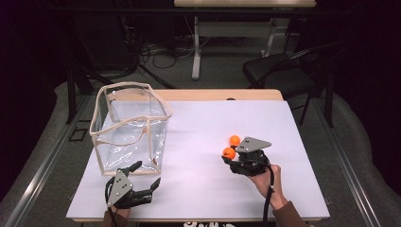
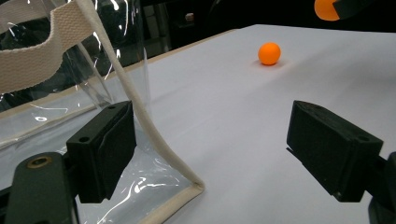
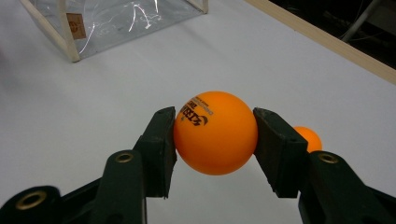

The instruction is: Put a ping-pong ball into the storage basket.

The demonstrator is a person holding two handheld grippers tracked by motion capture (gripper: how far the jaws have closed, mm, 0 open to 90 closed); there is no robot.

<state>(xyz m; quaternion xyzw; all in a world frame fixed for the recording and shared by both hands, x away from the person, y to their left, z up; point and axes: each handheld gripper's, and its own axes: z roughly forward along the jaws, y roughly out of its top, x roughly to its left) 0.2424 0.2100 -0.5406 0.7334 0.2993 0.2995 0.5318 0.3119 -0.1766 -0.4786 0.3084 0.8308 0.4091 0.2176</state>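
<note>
Right gripper, high view: right gripper (image 1: 230, 158) sits right of table centre, person's hand behind it, jaws clamped on orange ball (image 1: 229, 152).
Second ball, high view: second orange ball (image 1: 234, 140) lies on white table sheet (image 1: 203, 142), just beyond the held one, v. close, contact can't be told.
Left gripper, high view: left gripper (image 1: 145, 176) at near-left edge, jaws spread wide, nothing btwn them, tips pointing toward near corner of clear bag (image 1: 130, 127).
Bag, high view: stands upright on left part of sheet, cream webbing trim, top open.
Left gripper view: jaws apart, empty; bag's near bottom corner (image 2: 194, 186) lies btwn them, closer to left-hand jaw, its cream edge strip rising past that jaw. Loose ball (image 2: 269, 53) farther off on sheet; held ball (image 2: 325, 9) at top right edge w/ other gripper's jaw on it.
Right gripper view: both pads pressed on held ball (image 3: 215, 132), black print on its upper left. Loose ball (image 3: 308, 139) peeks out behind right-hand jaw. Bag (image 3: 107, 18) at top left, well apart.
</note>
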